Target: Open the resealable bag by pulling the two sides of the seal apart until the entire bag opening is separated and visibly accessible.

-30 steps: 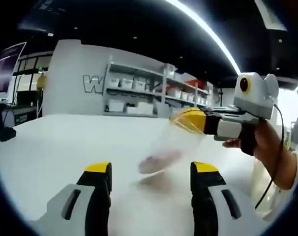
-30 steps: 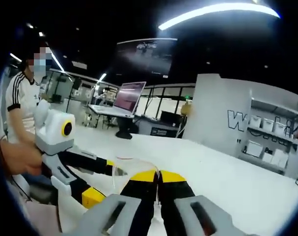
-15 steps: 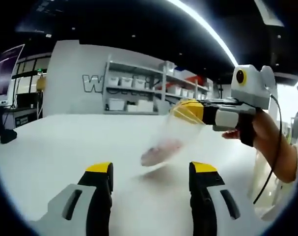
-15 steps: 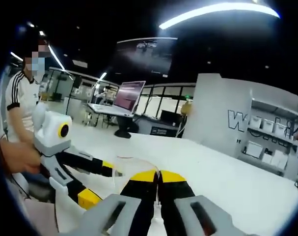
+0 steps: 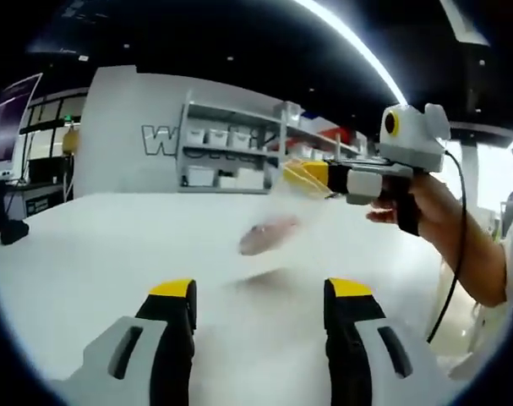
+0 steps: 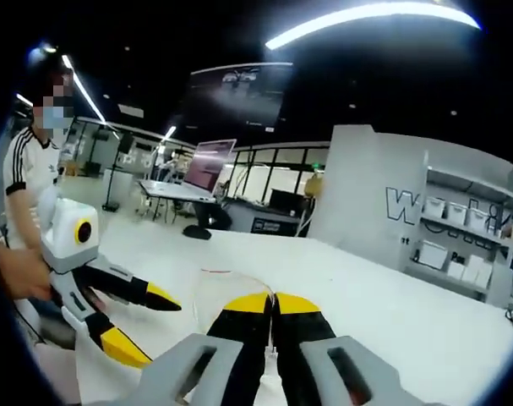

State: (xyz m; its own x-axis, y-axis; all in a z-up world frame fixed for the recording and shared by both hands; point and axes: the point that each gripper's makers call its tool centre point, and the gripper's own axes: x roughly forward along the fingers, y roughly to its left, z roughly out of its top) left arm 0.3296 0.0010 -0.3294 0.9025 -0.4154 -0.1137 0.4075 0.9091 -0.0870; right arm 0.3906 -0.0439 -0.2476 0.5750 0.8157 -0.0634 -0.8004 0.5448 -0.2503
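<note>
White desk (image 5: 87,254) stretching back to a grey wall panel (image 5: 129,135) lettered with a large "W" and further letters cut off by shelving (image 5: 239,161) stacked with white bins; same panel and lettering seen at the right of the right gripper view, with an open laptop (image 6: 207,162) on a far desk and a dark overhead screen (image 6: 231,93). Compared with a second ago: right gripper (image 5: 311,175) higher and further left in the left gripper view, resealable bag (image 5: 277,224) carried up with it and hanging clear of the desk, pinkish contents swung up to the middle of the view above a blurred shadow. Left gripper (image 6: 142,321), seen in the right gripper view, now drawn back and lower at the left, jaws spread in a wide V with yellow tips well apart and nothing between them, where earlier one tip lay right at the bag's rim. Left gripper's own jaws in the left gripper view likewise wide apart, holding nothing. Right gripper's jaws pressed together on the bag's clear upper edge (image 6: 231,283), pinched just at the yellow tips. Count: two grippers, one bag, one laptop. Motion blur over the bag, so state of the seal not readable.
</note>
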